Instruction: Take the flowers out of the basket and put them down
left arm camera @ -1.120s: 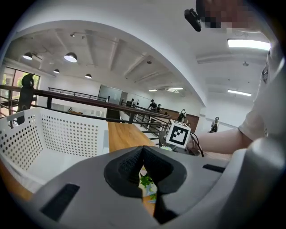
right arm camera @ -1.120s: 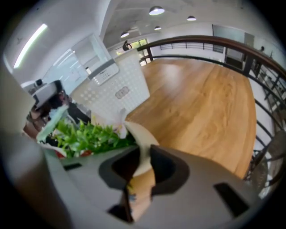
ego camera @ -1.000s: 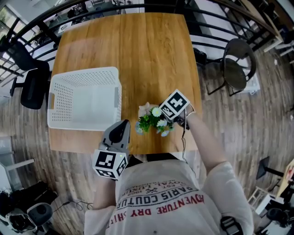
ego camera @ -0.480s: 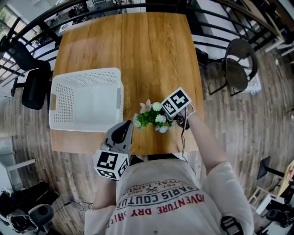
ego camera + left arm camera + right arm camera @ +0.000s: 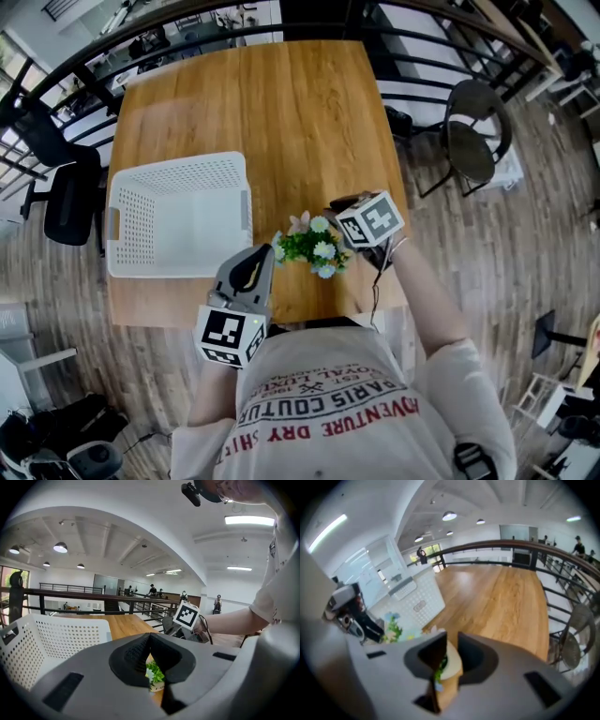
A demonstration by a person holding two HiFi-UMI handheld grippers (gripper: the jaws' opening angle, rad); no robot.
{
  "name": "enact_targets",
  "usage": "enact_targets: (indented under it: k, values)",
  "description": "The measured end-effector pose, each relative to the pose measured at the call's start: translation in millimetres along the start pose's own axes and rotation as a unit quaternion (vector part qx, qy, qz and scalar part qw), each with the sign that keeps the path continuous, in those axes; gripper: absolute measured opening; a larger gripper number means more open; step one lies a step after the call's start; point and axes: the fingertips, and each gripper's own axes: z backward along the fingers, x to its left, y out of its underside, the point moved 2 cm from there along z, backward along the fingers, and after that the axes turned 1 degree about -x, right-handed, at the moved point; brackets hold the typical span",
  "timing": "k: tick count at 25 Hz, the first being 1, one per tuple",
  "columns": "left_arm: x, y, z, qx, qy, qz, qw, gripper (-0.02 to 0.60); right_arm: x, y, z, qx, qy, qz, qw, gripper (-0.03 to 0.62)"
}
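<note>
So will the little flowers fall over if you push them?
Maybe. The flowers bunch wide above a small pale pot, so a high push could tip them. They look light; on the smooth table a low push may slide them.
</note>
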Motion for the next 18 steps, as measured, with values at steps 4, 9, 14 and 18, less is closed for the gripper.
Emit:
enact_targets:
  k: [4,9,14,18]
  values:
    - [13,-21,7,-0.016,0.004,-0.018,0.9997,0.025,9,-33,38,-0.077,0.029,-0.019,0.996,0.052]
    - [42,-53,24,-0.055,-0.01,-0.036,0.9978,0.025,33,-81,83,-0.213,0.099,0.029,0.972,0.038]
    - [73,-75,48,-0.078,-0.015,-0.055,0.9953,0.025,70,-110,104,-0.309,0.136,0.039,0.941,0.035]
    - [104,-83,64,-0.09,-0.032,-0.064,0.9933,0.025,110,-129,112,-0.382,0.129,0.066,0.913,0.034]
